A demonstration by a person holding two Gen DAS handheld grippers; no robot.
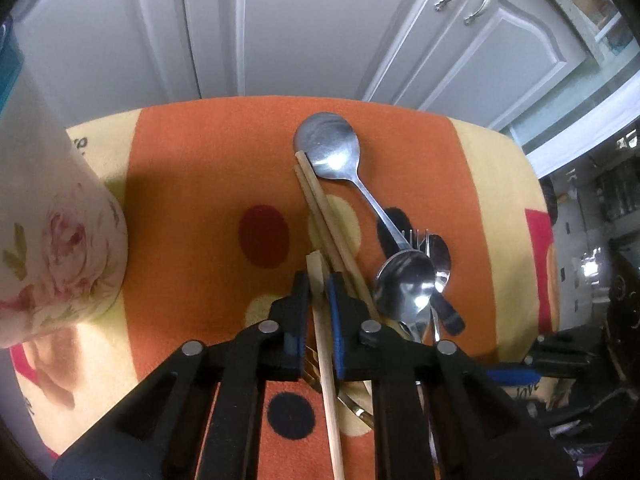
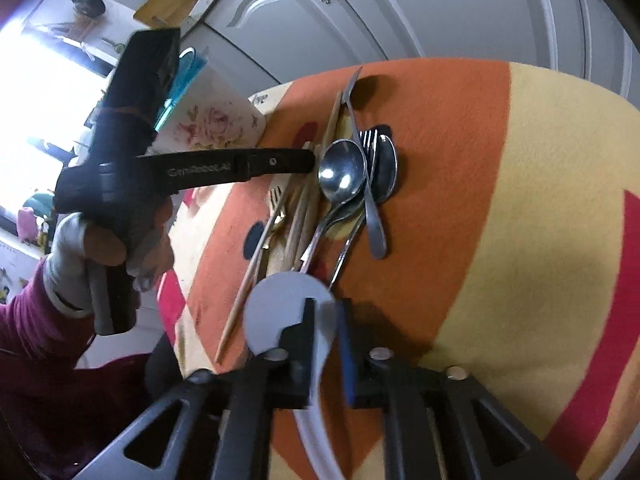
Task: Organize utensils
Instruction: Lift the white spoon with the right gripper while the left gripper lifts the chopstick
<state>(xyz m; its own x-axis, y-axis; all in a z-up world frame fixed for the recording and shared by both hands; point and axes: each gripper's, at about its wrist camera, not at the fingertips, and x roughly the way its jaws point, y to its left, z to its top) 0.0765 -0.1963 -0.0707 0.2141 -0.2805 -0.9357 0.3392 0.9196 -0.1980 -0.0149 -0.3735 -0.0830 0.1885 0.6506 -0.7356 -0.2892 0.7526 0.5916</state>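
On the far left of the left wrist view stands a floral cup (image 1: 60, 248), upright on the cloth (image 1: 192, 184), well apart from the utensils. The cloth is orange in the middle with pale yellow bands at the sides and red, black and cream dots. Behind it run grey cabinet doors (image 1: 300, 28).

The left gripper (image 1: 319, 280) points steeply down over the middle of the cloth. Its jaws are nearly closed on a single wooden chopstick (image 1: 326, 356), whose squared end sticks up just past the fingertips while its shaft runs back between the fingers. Just right of it, a chopstick pair (image 1: 320, 204) lies on the cloth, its far tip touching the bowl of a large spoon (image 1: 330, 144). Further right, a second spoon (image 1: 406, 286) overlaps a fork (image 1: 418, 236) and a smaller spoon (image 1: 442, 264); all lie in one loose pile.

In the right wrist view, a gloved hand (image 2: 76, 252) at the left holds the left gripper's handle, with the cup behind it. The pile lies at the middle. The right gripper (image 2: 324, 308) sits low at the near edge, its jaws partly closed around a white spoon (image 2: 280, 304), whose round bowl shows left of the fingers and whose handle passes between them. The spoon is blurred, and I cannot tell whether the pads press it.
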